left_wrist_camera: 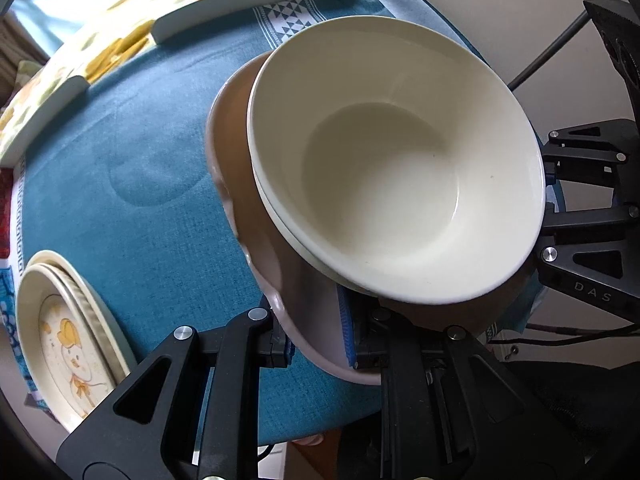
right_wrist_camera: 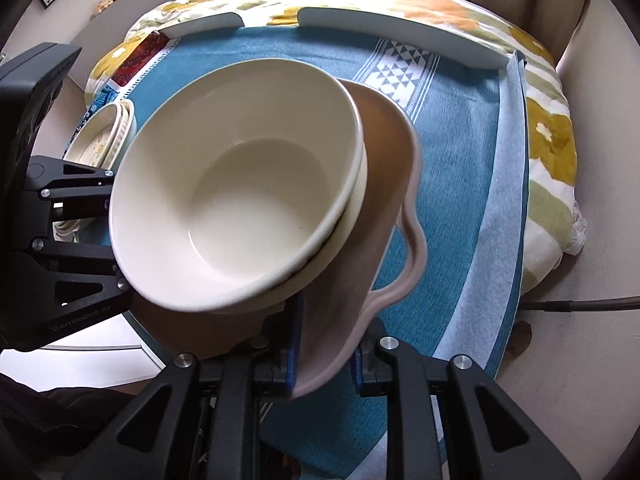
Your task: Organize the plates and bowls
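Observation:
Two cream bowls (left_wrist_camera: 400,160) (right_wrist_camera: 240,200), nested one inside the other, sit in a pinkish-brown dish with a wavy rim (left_wrist_camera: 232,128) (right_wrist_camera: 384,160). My left gripper (left_wrist_camera: 316,344) is shut on the dish's near rim, which is pinched between its blue pads. My right gripper (right_wrist_camera: 326,360) is shut on the opposite rim in the same way. Each gripper appears in the other's view, the right one (left_wrist_camera: 552,208) and the left one (right_wrist_camera: 108,232), at either side of the bowls. The dish is tilted above the blue cloth (left_wrist_camera: 140,240) (right_wrist_camera: 460,160).
A stack of cream plates with a duck picture (left_wrist_camera: 60,340) (right_wrist_camera: 104,136) lies at the cloth's edge. Two white curved rails (left_wrist_camera: 260,0) (right_wrist_camera: 400,28) border the far side, over a flowered cover (right_wrist_camera: 548,132). A black cable (right_wrist_camera: 580,304) runs along the floor.

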Motion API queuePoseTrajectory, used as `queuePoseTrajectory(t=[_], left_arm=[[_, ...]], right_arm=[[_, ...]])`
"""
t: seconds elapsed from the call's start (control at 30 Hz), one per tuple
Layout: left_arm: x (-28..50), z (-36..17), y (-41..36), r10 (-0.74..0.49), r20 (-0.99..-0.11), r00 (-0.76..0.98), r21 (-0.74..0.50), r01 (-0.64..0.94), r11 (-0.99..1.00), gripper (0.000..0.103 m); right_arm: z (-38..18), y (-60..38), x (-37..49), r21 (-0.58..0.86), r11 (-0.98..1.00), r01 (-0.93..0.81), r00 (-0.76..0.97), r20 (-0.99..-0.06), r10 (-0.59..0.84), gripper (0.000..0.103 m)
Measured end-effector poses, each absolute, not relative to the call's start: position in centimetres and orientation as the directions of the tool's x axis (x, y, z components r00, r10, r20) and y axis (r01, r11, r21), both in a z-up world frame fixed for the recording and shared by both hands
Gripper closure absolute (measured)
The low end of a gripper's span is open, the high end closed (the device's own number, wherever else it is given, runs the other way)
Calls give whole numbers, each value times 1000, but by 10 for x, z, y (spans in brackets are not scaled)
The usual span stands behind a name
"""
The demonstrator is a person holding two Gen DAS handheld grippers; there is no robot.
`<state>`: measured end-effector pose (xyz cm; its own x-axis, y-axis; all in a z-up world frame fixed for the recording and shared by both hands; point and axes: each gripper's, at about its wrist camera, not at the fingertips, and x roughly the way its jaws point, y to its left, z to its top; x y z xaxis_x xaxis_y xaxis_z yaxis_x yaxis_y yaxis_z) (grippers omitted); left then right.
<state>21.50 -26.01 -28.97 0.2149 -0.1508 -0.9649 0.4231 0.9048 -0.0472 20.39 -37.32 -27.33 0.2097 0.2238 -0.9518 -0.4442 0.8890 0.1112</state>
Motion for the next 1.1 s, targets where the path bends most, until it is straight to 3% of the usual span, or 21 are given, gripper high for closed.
queuePoseTrajectory(t=[0.27,0.57,1.1], left_arm=[[202,-233,-214,-118,-947,299,-11,336,942,88],[196,-202,-110,-92,-939,332,0,268,963,88],[186,-245,38,-143,-963,227,-55,352,934,88]], right_arm=[[-229,-330,212,104,840,-533,237,-934,266,85],[-204,-234,207,95,793,-602,244,-923,296,85],[-239,-97,177,121,850,-512,181,-953,245,85]])
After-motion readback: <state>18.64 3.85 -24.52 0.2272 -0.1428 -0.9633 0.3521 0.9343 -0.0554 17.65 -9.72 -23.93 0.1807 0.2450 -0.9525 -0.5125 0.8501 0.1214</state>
